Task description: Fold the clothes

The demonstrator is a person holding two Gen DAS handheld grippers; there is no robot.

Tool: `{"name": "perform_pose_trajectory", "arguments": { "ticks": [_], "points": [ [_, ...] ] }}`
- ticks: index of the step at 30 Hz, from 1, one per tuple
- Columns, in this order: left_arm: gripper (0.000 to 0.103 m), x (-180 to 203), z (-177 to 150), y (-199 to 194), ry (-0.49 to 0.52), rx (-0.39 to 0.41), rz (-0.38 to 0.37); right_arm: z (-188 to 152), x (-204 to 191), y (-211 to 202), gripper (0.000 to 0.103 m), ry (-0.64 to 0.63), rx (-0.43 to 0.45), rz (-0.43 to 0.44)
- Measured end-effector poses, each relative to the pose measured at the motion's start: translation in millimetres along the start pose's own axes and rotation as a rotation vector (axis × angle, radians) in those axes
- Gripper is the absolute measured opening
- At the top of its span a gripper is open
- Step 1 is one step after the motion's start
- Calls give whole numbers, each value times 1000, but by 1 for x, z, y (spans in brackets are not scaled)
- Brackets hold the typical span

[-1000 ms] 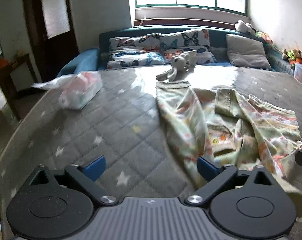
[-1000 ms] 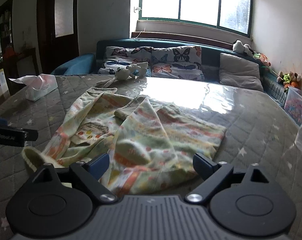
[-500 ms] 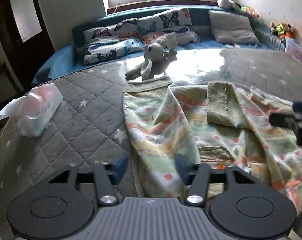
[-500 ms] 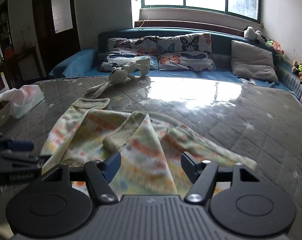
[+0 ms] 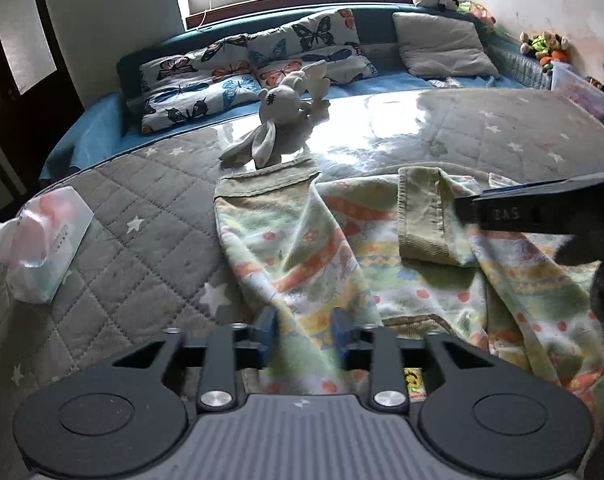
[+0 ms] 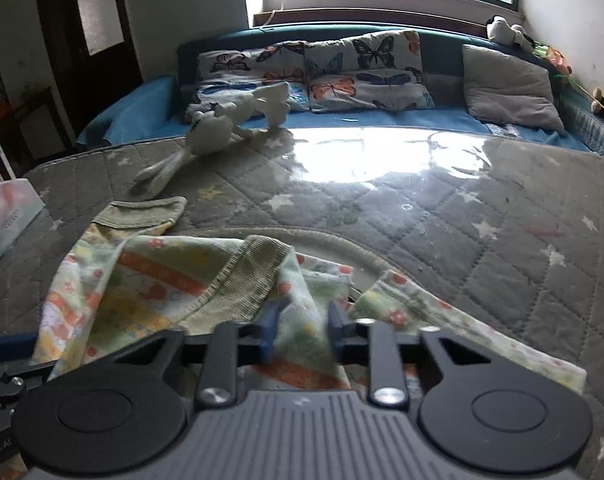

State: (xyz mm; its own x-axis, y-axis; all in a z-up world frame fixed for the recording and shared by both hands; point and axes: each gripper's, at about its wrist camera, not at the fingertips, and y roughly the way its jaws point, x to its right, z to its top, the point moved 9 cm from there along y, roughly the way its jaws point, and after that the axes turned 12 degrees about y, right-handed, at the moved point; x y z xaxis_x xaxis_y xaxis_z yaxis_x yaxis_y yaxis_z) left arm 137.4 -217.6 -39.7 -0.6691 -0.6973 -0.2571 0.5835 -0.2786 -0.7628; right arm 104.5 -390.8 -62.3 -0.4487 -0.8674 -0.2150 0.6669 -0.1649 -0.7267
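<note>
Left gripper [image 5: 304, 334] was closing on a fold of the patterned pyjama top [image 5: 342, 248] — sleeves running away toward the butterfly pillows [image 5: 237, 76], across the grey quilt [image 5: 133, 248]; right gripper [image 6: 299, 330] was closing too, pinching the garment's nearer edge.

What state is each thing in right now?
Patterned garment: spread out, rumpled, not yet folded.
Left gripper: jaws closing, garment fabric between them.
Right gripper: jaws closing, garment fabric between them.
Tissue pack: open, a tissue sticking out.
Plush rabbit: lying on the quilt beyond the garment.
</note>
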Motion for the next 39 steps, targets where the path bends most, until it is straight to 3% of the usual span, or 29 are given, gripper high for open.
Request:
{"name": "perform_pose_trajectory", "arguments": {
  "ticks": [1, 4, 7, 18, 25, 28, 34, 36, 39],
  "points": [
    [36, 0, 1, 2, 0, -1, -3, 0, 1, -2, 10, 2, 2, -5],
    [15, -6, -1, 8, -7, -12, 13, 2, 10, -14, 4, 15, 24, -16],
    [8, -18, -8, 6, -41, -6, 20, 5, 21, -31, 4, 28, 60, -26],
    [4, -50, -35, -36, -153, 51, 52, -9, 103, -140, 4, 148, 192, -104],
    [4, -69, -89, -84, -265, 65, 48, -47, 159, -205, 4, 207, 241, -186],
    [4, -68, -123, -108, -315, 62, 33, -71, 182, -218, 4, 234, 224, -226],
    [4, -49, -188, -125, -321, -46, -13, -116, 221, -213, 6, 279, 113, -310],
    [5, -49, -193, -133, -303, -57, -14, -126, 229, -212, 14, 286, 82, -329],
    [6, -59, -191, -145, -281, -48, 24, -138, 240, -217, 18, 288, 65, -355]
  ]
}}
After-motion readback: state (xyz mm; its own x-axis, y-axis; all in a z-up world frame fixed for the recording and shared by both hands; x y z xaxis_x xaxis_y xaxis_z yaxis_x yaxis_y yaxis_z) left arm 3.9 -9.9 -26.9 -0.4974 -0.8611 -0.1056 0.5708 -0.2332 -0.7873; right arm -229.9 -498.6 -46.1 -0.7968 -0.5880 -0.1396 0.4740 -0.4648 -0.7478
